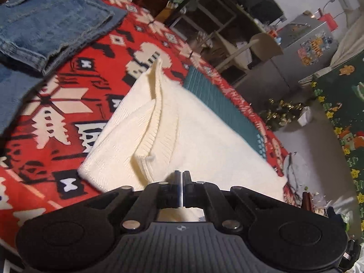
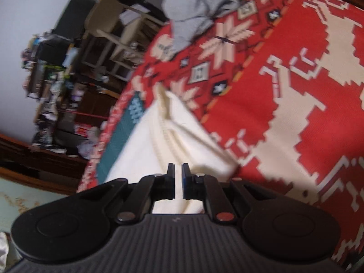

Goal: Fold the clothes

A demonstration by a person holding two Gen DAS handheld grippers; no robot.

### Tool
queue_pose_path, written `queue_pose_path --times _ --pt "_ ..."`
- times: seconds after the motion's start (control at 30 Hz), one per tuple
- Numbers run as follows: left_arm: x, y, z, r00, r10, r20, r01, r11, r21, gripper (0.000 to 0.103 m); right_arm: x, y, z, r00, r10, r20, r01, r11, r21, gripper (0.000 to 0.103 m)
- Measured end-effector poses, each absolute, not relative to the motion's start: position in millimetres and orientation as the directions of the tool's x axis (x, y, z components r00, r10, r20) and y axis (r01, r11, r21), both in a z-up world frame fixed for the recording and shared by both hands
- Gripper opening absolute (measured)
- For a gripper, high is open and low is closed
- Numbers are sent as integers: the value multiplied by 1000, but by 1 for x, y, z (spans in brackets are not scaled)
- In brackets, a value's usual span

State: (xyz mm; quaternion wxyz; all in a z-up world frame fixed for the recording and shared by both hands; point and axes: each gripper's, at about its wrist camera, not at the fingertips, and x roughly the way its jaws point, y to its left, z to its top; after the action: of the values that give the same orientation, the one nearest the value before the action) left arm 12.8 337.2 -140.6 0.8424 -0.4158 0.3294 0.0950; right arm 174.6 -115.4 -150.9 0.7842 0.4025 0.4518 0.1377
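Note:
A cream knit sweater (image 1: pixel 200 136) lies across the red patterned blanket (image 1: pixel 68 104), with a ribbed band running up its middle to a raised far tip. My left gripper (image 1: pixel 179 174) sits at its near edge. The jaws are almost together, and the cloth runs up to and under the fingertips. In the right wrist view the same cream sweater (image 2: pixel 159 150) narrows toward my right gripper (image 2: pixel 178 167). Those jaws stand a thin slot apart with white knit showing between them. The cloth rises off the blanket (image 2: pixel 284 91) there and casts a shadow on its right side.
Folded blue jeans (image 1: pixel 50 27) lie at the far left of the blanket. A grey garment (image 2: pixel 195 9) is heaped at the far end in the right wrist view. A teal strip (image 1: pixel 218 104) marks the blanket's edge, and beyond it stand shelves (image 1: pixel 213 29) and floor clutter.

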Motion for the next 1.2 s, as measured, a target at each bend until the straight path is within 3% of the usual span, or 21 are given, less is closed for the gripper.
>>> queue_pose_path --times 0.13,0.3,0.37,0.57,0.73,0.83,0.9,1.07,1.2 --pt "11 334 -137 787 -150 -598 -395 622 -676 3 173 -93 -145 491 659 -569 61 626 778 8" --pt "22 325 -149 748 -212 -628 -393 621 -678 3 179 -74 -167 384 672 -634 104 651 752 7" --pt "24 322 -151 734 -203 -648 -400 642 -654 3 181 -78 -175 381 675 -632 135 636 760 0" --pt "13 326 -148 723 -184 -666 -434 628 -645 2 179 -85 -174 406 655 -637 151 639 754 2" --pt "8 321 -141 763 -228 -605 -369 614 -698 4 178 -80 -167 393 705 -590 90 609 788 7" --pt "13 313 -144 741 -258 -619 -357 630 -690 4 178 -68 -169 352 683 -640 72 662 746 7" --pt "16 310 -150 716 -256 -649 -380 637 -670 4 178 -69 -173 348 667 -658 91 675 732 0" --pt "8 314 -149 709 -204 -675 -429 634 -643 2 178 -84 -174 379 650 -659 148 660 736 0" --pt "-2 323 -147 715 -135 -686 -483 613 -625 2 180 -96 -171 426 627 -652 160 657 737 8"
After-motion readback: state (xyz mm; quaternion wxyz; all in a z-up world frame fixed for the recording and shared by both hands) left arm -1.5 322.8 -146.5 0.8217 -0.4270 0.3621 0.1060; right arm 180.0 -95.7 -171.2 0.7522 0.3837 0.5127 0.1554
